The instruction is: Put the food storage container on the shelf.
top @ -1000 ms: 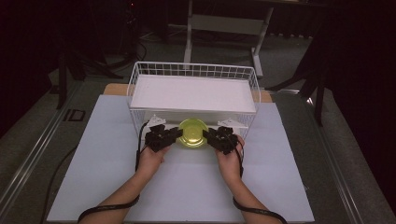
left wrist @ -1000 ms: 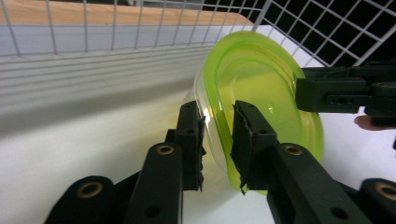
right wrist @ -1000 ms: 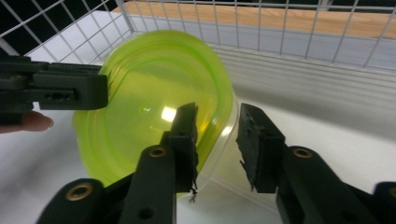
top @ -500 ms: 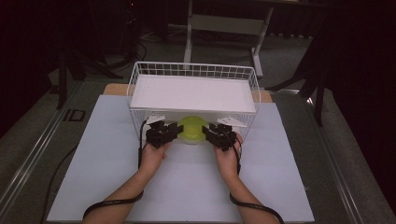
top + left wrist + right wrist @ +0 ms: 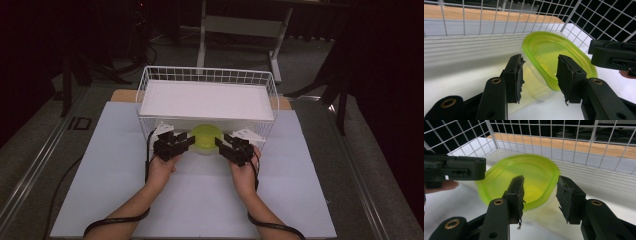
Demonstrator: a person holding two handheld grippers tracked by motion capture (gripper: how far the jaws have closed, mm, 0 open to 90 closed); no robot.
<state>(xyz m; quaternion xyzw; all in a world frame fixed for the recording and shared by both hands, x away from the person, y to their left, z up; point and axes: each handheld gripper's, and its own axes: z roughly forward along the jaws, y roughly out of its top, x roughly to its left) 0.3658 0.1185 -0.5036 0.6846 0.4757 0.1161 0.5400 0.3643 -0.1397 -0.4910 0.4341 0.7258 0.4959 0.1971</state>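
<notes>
At table centre, just in front of the wire basket [image 5: 207,75]: green-rimmed clear container [image 5: 205,137], tilted, its open mouth toward the basket wall.

Left gripper [image 5: 184,142]: held in the person's left hand [image 5: 161,167], forearm entering from bottom left, jaws pointed inward and to the right at the container. Jaws apart at medium width, straddling the container's near rim and side wall in the left gripper view [image 5: 540,75]; contact with the pads [image 5: 517,75] not confirmed, small gaps visible on both sides.

Right gripper [image 5: 222,145]: held in the right hand [image 5: 245,172], forearm entering from bottom right, jaws pointed inward and to the left, mirror of the other side. Jaws apart at similar width, one inside the rim and one outside it in the right gripper view [image 5: 540,195]; no firm clamp visible.

Surface: white sheet [image 5: 100,165] over the table, wooden table edge [image 5: 122,95] exposed behind it at the basket's corners. White panel [image 5: 207,100] lying flat inside the basket. Cable [image 5: 112,222] trailing from the left wrist across the sheet.

Room: dark, grey floor, a metal stand [image 5: 240,25] behind the table, dim and hard to make out.

Hidden or unclear: container base, covered by rim and jaws; lower basket front, partly screened by both grippers; container rim blurred in the right gripper view.
</notes>
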